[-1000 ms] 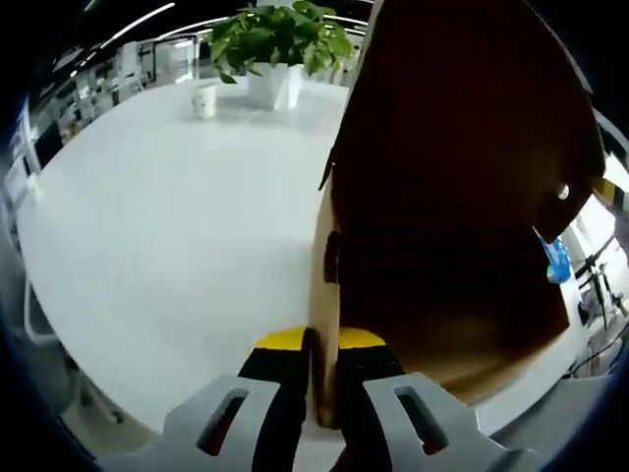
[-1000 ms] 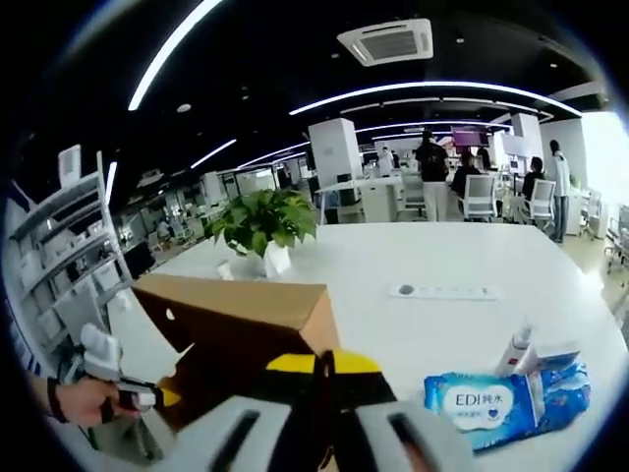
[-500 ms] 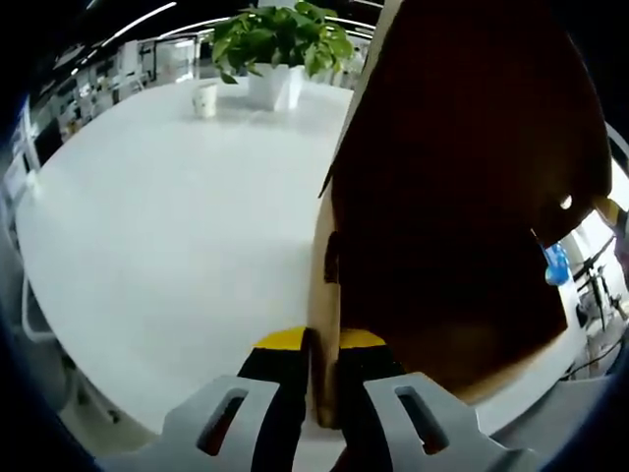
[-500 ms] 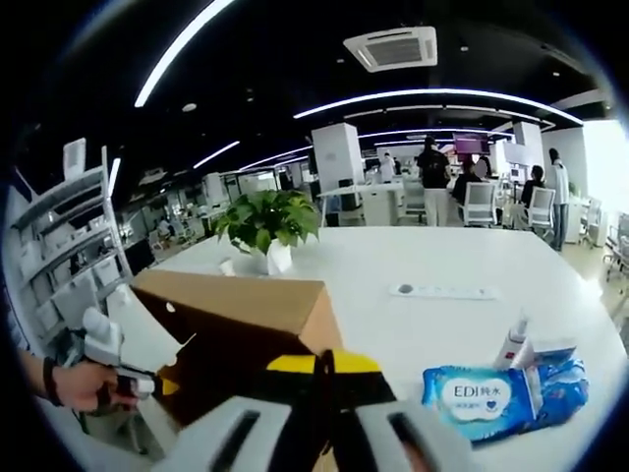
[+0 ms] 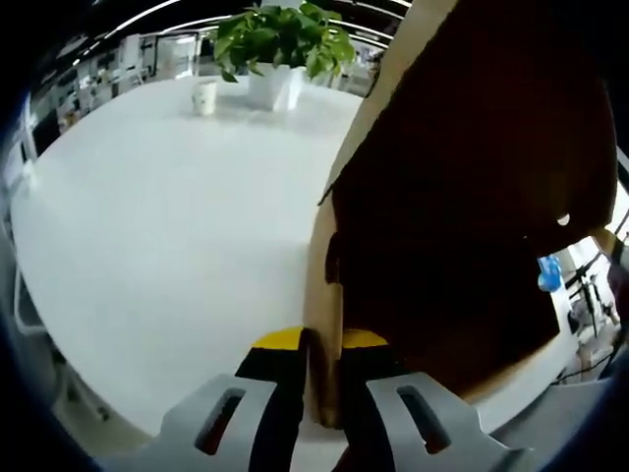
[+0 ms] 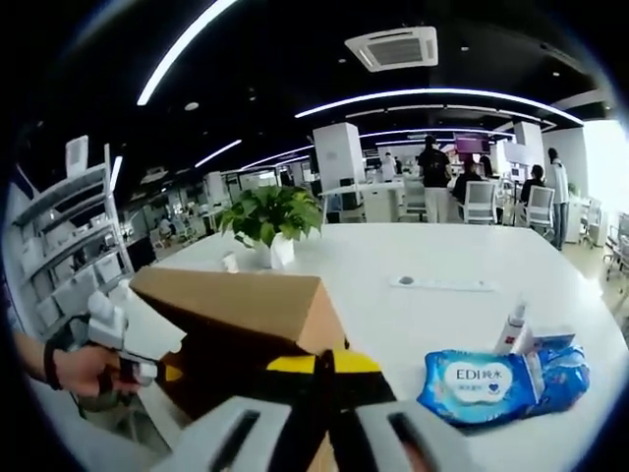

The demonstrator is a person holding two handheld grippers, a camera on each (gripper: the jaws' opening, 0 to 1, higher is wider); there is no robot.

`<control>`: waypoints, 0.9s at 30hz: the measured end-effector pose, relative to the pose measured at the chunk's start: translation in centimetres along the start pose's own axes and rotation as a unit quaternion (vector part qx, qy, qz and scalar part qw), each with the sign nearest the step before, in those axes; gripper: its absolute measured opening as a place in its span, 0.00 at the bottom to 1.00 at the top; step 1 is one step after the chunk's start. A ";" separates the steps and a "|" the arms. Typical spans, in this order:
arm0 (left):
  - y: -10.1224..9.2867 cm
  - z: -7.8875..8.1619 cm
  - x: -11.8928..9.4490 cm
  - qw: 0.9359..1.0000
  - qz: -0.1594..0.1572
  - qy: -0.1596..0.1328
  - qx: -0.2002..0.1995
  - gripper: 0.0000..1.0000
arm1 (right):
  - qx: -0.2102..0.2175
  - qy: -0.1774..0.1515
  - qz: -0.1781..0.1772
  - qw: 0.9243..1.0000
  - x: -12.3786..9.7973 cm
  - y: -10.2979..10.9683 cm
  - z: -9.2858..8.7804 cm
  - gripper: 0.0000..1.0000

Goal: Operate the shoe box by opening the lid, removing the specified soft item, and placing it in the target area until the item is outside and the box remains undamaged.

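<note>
Left claw (image 5: 320,346) pinched narrow on the side wall of the brown cardboard shoe box (image 5: 462,206), lid raised overhead; right claw (image 6: 323,366) clamped on the near edge of the same box (image 6: 236,307), standing on the white desk (image 6: 423,305); blue wipes pack (image 6: 491,377) lying just right of the box; potted green plant (image 6: 267,221) and white cup (image 5: 204,98) farther back; soft item inside: cannot tell, interior too dark.

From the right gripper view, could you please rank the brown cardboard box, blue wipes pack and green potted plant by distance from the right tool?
1. Brown cardboard box, at the right tool.
2. Blue wipes pack, to its right.
3. Green potted plant, far behind the box.
</note>
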State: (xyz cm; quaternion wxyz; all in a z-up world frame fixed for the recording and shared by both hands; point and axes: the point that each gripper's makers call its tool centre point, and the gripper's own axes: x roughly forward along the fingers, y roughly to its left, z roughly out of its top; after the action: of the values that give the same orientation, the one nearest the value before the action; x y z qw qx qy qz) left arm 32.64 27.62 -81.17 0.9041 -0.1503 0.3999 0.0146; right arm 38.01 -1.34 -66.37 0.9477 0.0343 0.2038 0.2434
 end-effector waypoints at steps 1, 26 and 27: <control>0.0 0.0 0.0 1.000 -0.002 0.000 -0.001 0.09 | -0.001 0.000 0.000 1.000 0.0 0.0 0.0 0.00; -1.3 -0.1 -0.8 0.998 -0.055 -0.005 -0.021 0.15 | -0.003 0.000 -0.005 1.000 -1.0 0.2 -1.7 0.00; -1.3 -0.2 -0.8 0.998 -0.055 -0.005 -0.021 0.15 | -0.001 0.000 -0.004 1.000 -1.0 0.2 -1.8 0.00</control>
State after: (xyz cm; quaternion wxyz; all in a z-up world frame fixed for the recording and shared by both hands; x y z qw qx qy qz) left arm 32.15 26.44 -80.33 0.9021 -0.1911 0.3861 -0.0261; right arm 36.36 -1.71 -67.60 0.9486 0.0319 0.2040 0.2397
